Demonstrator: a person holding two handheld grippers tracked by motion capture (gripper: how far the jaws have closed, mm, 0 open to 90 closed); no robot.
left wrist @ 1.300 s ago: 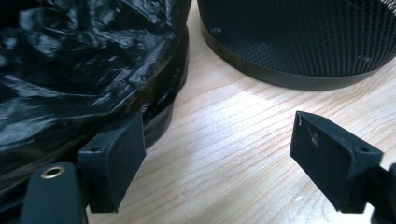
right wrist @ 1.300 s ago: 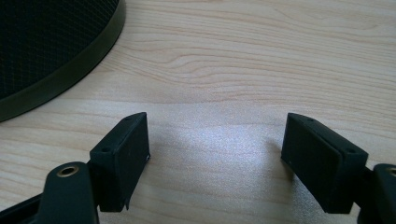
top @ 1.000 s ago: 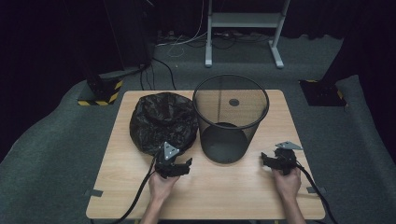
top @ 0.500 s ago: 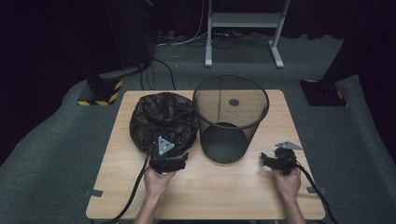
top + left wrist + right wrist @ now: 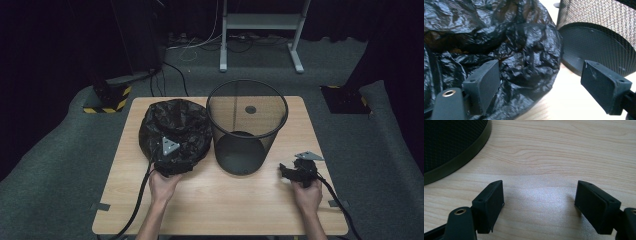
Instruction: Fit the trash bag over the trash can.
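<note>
Glossy crinkled black on the plastic bag (image 5: pixel 175 131), brownish glints in its folds. Black wire-mesh grid on the bin (image 5: pixel 247 125), solid dark base band. Pale wood grain on the table (image 5: pixel 235 205). Matte black on both grippers, left gripper (image 5: pixel 541 87), right gripper (image 5: pixel 540 206); grey plates on top. Yellow-black hazard stripes on the floor block (image 5: pixel 107 100).

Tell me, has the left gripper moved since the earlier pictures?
Yes. The left gripper has moved forward, away from the person, from bare wood onto the near edge of the crumpled black plastic bag, judged against the black mesh wastebasket.
</note>
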